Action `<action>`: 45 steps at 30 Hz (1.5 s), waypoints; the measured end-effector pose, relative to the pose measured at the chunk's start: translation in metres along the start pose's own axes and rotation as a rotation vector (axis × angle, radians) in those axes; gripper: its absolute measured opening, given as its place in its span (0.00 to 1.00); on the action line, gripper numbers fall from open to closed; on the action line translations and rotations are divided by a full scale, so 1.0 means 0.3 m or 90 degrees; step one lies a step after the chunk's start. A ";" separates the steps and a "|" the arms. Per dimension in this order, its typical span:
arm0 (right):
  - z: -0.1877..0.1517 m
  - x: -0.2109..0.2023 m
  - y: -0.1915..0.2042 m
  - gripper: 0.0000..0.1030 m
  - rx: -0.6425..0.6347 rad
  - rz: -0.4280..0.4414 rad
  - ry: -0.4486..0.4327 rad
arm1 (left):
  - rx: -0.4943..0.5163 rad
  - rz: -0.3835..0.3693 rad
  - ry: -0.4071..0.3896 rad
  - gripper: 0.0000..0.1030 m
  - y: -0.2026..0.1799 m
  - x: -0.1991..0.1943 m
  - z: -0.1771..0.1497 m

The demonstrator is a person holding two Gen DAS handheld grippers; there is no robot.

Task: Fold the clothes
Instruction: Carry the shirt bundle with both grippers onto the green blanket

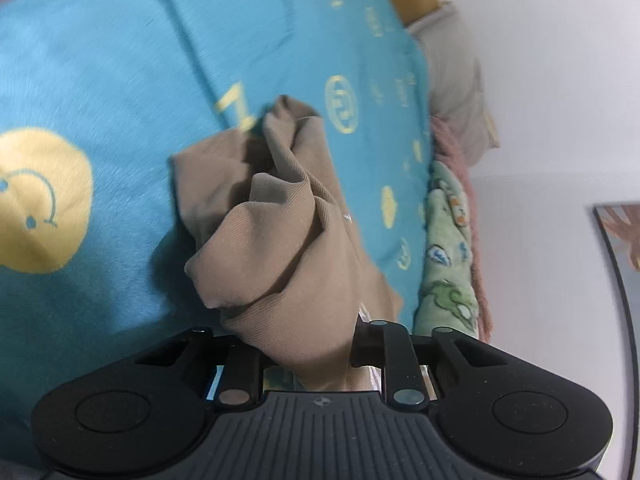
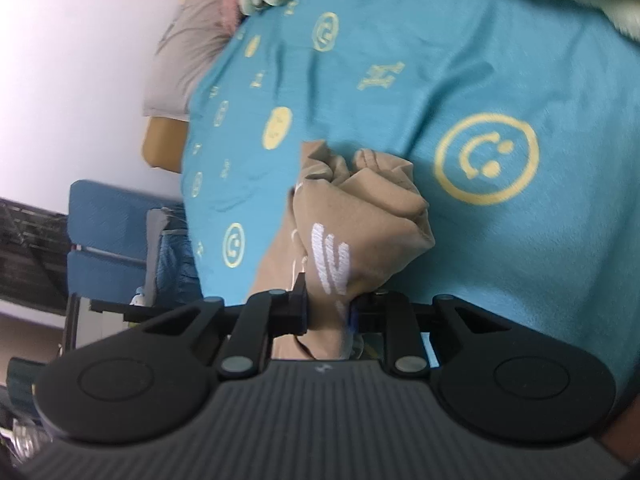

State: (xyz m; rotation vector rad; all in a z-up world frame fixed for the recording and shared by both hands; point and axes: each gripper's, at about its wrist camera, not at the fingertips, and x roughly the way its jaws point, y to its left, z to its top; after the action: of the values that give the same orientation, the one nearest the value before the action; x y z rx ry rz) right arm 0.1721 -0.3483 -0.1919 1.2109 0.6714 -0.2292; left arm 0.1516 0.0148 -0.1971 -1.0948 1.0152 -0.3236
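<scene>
A tan garment (image 1: 280, 240) of fine twill weave is bunched between both claws, over a bed covered with a teal sheet (image 1: 100, 60). In the left wrist view the left claw (image 1: 308, 344) is closed on a thick wad of the cloth, which swells out of the black fingers into soft rounded folds and a crumpled peak; the pinched part and the fingertips are buried under fabric. A flatter flap of the same cloth lies on the sheet further out.

In the right wrist view the right claw (image 2: 328, 308) likewise clamps the garment (image 2: 360, 208), gathered into a fist-like knot. White embroidered stripes (image 2: 330, 260) run across the cloth just above the grip, and a thin pale cord (image 2: 298, 240) trails down its left edge. What kind of garment it is cannot be made out from the bundle.

The sheet looks smooth with a slight sheen, printed with yellow smiley faces (image 2: 486, 158), rings and letter-like marks. At its far edge sits a fuzzy green blanket (image 1: 444, 240) with cartoon prints, beside a shaggy pink one (image 1: 460, 152) and a grey pillow (image 1: 456, 80). Both views are motion-blurred. A blue chair (image 2: 108, 240) stands past the bed in the right view, partly cut off by the claw body.
</scene>
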 end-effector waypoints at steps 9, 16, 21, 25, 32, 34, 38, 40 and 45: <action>0.125 -0.256 0.033 0.20 0.018 0.070 -0.033 | 0.057 -0.027 0.031 0.21 -0.313 -0.128 -0.083; 0.348 -0.482 0.021 0.20 0.033 0.102 -0.072 | 0.079 -0.043 0.086 0.21 -0.626 0.058 -0.236; 0.685 -0.611 0.026 0.20 0.024 0.066 -0.156 | 0.101 -0.057 0.146 0.21 -0.932 0.362 -0.343; 0.966 -0.729 0.047 0.20 0.007 0.038 -0.234 | 0.158 -0.086 0.183 0.21 -1.264 0.602 -0.452; 1.244 -0.883 0.017 0.20 -0.051 -0.007 -0.364 | 0.303 -0.124 0.200 0.22 -1.592 0.907 -0.682; 1.223 -0.860 -0.075 0.20 -0.048 -0.045 -0.351 | 0.339 -0.107 0.214 0.22 -1.556 0.966 -0.740; 1.112 -0.779 -0.276 0.20 -0.030 -0.105 -0.279 | 0.425 -0.041 0.253 0.22 -1.340 0.960 -0.823; 1.049 -0.743 -0.363 0.20 -0.012 -0.112 -0.241 | 0.461 -0.014 0.266 0.22 -1.237 0.962 -0.842; 0.966 -0.729 -0.395 0.23 -0.051 -0.120 -0.259 | 0.514 -0.028 0.259 0.29 -1.143 0.943 -0.853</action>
State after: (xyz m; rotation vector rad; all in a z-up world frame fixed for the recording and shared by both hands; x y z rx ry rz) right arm 0.0428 -0.6960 -0.1015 0.9843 0.4325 -0.5833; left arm 0.1794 -0.4823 -0.0741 -0.3172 1.0652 -0.9267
